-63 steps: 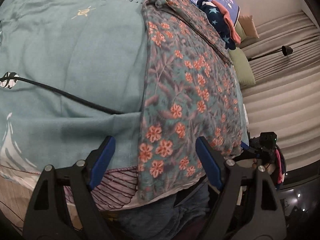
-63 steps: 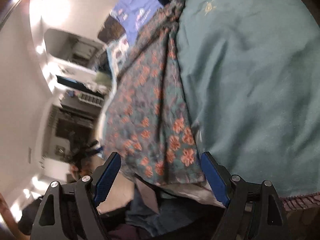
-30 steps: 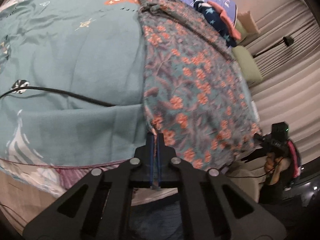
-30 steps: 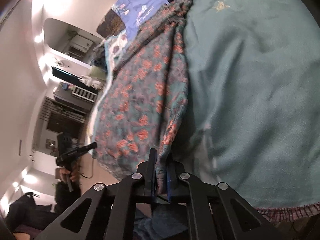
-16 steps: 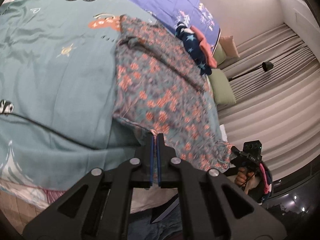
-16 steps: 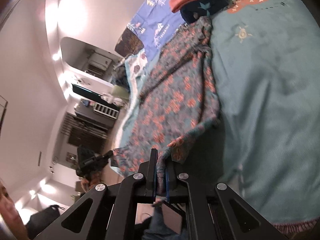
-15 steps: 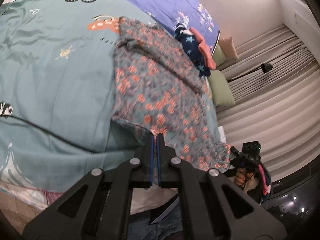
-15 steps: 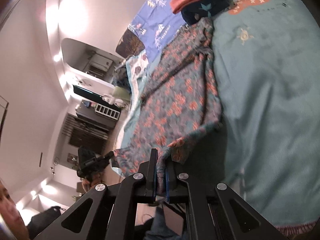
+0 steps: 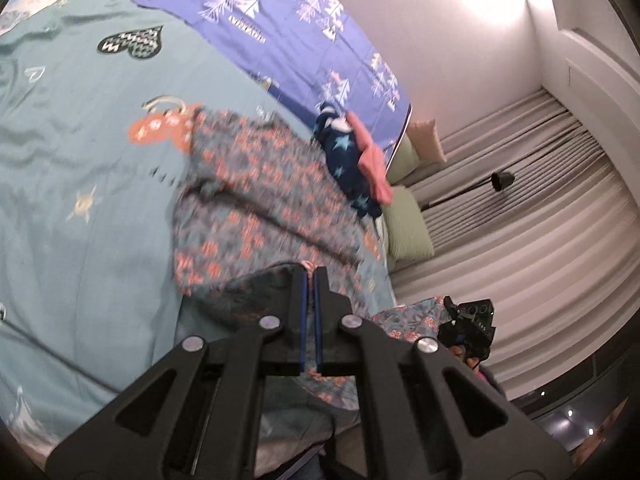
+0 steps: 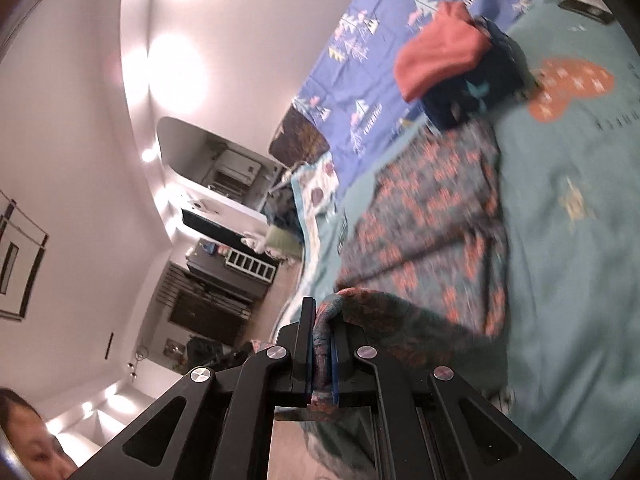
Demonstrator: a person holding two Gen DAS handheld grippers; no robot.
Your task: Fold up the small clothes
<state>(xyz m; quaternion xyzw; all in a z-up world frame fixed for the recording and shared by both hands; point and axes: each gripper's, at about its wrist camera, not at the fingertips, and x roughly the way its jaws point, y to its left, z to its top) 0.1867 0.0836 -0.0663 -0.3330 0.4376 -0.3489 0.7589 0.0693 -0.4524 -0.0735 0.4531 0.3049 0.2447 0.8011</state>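
A: How is the light?

B: Dim and warm. Bright glare blooms on the white wall (image 9: 472, 4) above the blue sheet (image 9: 304, 28), washing it out; the right wrist view shows round hot spots on the same wall (image 10: 176, 68).

A: Sharp?

B: No. The floral garment (image 9: 256, 184) is smeared with motion blur in both views, its flowers streaked. The black gripper frames below it stay crisp.

A: Edges?

B: Strong fisheye bending; the curtains (image 9: 532, 216) right of the garment curve, and dark vignette rings the corners. A soft shadow lies under the garment's lifted hem.
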